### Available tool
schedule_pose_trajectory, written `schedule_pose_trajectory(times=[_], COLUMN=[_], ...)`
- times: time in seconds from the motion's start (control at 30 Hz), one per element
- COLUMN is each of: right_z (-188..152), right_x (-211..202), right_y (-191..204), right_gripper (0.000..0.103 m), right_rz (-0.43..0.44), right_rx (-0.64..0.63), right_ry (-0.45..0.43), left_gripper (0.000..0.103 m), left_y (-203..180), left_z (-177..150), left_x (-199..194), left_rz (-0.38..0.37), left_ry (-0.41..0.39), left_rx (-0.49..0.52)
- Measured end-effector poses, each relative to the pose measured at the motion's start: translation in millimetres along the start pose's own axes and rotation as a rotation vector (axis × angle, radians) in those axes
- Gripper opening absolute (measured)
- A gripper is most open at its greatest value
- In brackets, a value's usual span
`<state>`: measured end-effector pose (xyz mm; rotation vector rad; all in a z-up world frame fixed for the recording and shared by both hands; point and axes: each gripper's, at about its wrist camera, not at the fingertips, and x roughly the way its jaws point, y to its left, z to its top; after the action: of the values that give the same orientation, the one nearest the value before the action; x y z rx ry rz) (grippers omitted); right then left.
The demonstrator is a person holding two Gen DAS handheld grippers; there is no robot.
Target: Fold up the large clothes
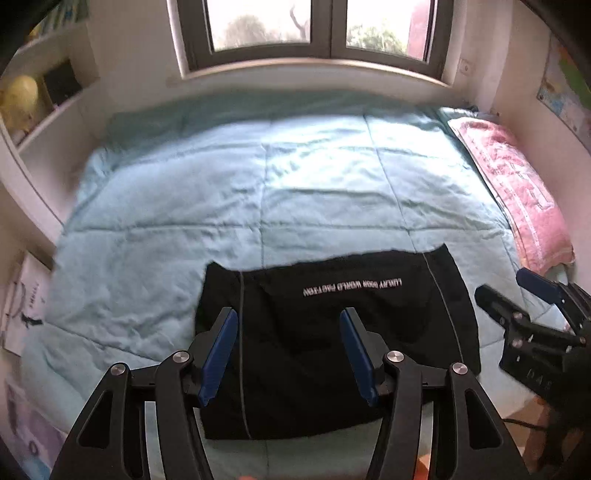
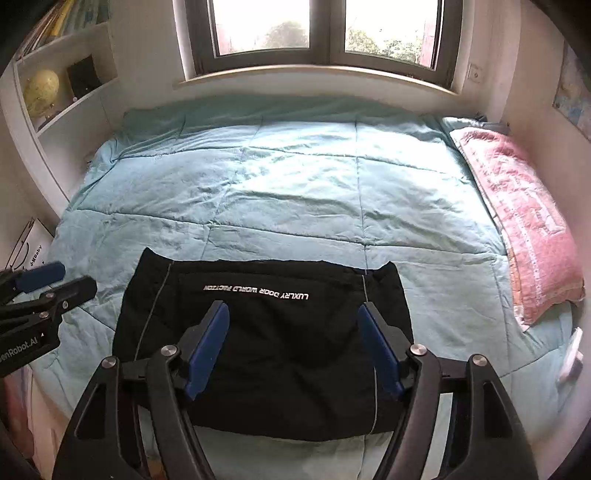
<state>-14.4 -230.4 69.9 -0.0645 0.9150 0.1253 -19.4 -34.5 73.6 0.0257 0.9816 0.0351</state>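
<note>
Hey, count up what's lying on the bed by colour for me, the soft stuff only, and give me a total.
Black: 1, the folded garment with white lettering, lying near the front edge.
Light blue: 1, the quilt covering the bed.
Pink: 1, the pillow along the right side.
Total: 3

Both grippers, left and right, are open above the garment.

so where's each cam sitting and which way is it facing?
Left wrist: above the bed's near edge, facing the window; own open left gripper over the black garment, right gripper at right.
Right wrist: same stance, slightly rightward; own open gripper, left one at left.
Shared: garment, blue quilt, pink pillow.
</note>
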Motion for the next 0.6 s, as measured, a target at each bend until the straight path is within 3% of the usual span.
schedule_pose_trajectory(times=[0.2,0.6], right_z=[-2.2,-16.1], right_x=[-18.0,4.7], right_y=[15.6,21.1], right_gripper=[0.075,0.075], right_rz=[-0.002,0.018], right_rx=[-0.009,0.014], right_ry=[-0.046,0.026], left_gripper=[0.059,0.059], left_y=[1.6,4.0], left_z=[-6.0,-15.2], left_x=[-4.1,10.7], left_rz=[-0.035,-0.007], left_ry=[0.008,0.032], left_rx=[-0.052,-0.073])
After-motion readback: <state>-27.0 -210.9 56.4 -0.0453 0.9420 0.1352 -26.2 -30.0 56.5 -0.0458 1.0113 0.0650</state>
